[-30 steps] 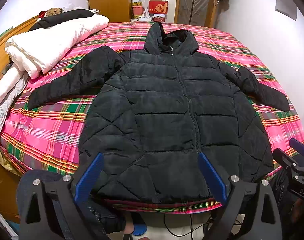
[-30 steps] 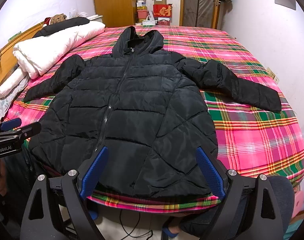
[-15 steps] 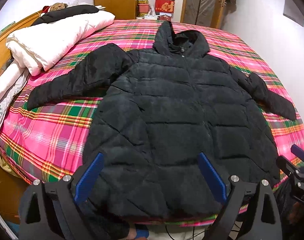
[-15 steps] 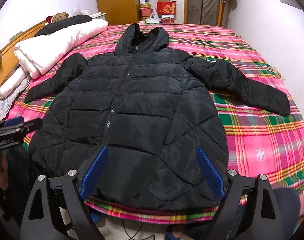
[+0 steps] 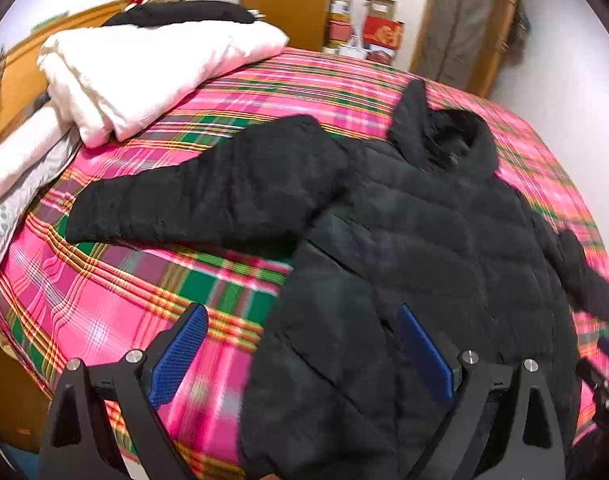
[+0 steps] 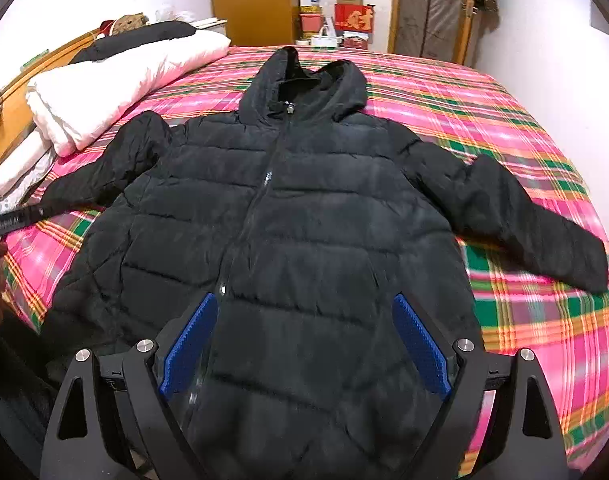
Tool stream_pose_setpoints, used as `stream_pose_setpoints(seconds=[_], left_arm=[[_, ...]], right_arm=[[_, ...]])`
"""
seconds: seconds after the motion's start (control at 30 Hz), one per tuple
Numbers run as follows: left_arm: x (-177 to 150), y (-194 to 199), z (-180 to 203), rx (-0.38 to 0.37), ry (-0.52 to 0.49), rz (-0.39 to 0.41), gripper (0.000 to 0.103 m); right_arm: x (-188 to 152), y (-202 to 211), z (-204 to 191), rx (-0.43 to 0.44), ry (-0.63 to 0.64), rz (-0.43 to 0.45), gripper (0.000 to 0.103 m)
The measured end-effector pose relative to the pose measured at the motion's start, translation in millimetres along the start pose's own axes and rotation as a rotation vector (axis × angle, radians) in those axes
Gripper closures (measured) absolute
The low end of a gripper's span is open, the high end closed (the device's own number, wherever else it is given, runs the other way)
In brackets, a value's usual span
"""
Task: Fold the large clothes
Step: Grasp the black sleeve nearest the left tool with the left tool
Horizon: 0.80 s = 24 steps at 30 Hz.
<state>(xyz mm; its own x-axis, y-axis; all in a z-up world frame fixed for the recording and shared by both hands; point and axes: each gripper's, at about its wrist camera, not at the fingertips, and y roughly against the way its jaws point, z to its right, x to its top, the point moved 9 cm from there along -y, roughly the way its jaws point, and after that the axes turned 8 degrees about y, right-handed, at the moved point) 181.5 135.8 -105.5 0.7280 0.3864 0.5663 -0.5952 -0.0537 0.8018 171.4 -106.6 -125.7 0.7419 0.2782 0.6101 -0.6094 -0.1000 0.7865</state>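
A black hooded puffer jacket (image 6: 304, 220) lies flat and zipped on the bed, front up, both sleeves spread out; it also shows in the left wrist view (image 5: 404, 260). My left gripper (image 5: 300, 352) is open and empty above the jacket's lower left hem, with the left sleeve (image 5: 208, 196) ahead of it. My right gripper (image 6: 304, 344) is open and empty above the jacket's lower front, close to the zipper. The right sleeve (image 6: 524, 216) stretches to the right. The left gripper's edge (image 6: 12, 222) shows at the left of the right wrist view.
The bed has a pink plaid sheet (image 6: 524, 320). A folded white duvet (image 5: 144, 76) and a dark pillow (image 5: 176, 14) lie at the far left by the wooden headboard (image 5: 16, 80). Boxes (image 6: 352, 16) and a wardrobe (image 6: 252, 0) stand beyond the bed.
Both grippers have moved forward over the bed. The left one has swung left towards the left sleeve; the right one has come in over the jacket's lower front. Both stay open.
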Motion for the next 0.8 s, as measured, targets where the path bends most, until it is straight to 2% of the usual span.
stream_pose_setpoints(seconds=[0.17,0.27,0.37,0.57,0.8], left_arm=[[30.0,-30.2,-37.5,0.000,0.114,-0.012,0.007],[45.6,-50.8,-59.5,0.018,0.149,-0.009,0.016],[54.3,-70.6,-80.5,0.038,0.199,-0.025,0.017],[59.5,-102.2,-126.4,0.097,0.306,-0.044,0.019],[52.1,-134.0,-178.3,0.100,0.492,-0.088,0.021]], right_arm=[[19.5,-26.3,-2.8,0.013,0.020,-0.003,0.013],[29.4,-43.4,-3.0,0.017,0.025,-0.007,0.014],[35.0,-56.5,-2.3,0.018,0.028,-0.014,0.014],[38.7,-78.9,5.7,0.010,0.019,-0.030,0.014],[35.5,-96.1,17.6,-0.007,0.002,-0.052,0.014]])
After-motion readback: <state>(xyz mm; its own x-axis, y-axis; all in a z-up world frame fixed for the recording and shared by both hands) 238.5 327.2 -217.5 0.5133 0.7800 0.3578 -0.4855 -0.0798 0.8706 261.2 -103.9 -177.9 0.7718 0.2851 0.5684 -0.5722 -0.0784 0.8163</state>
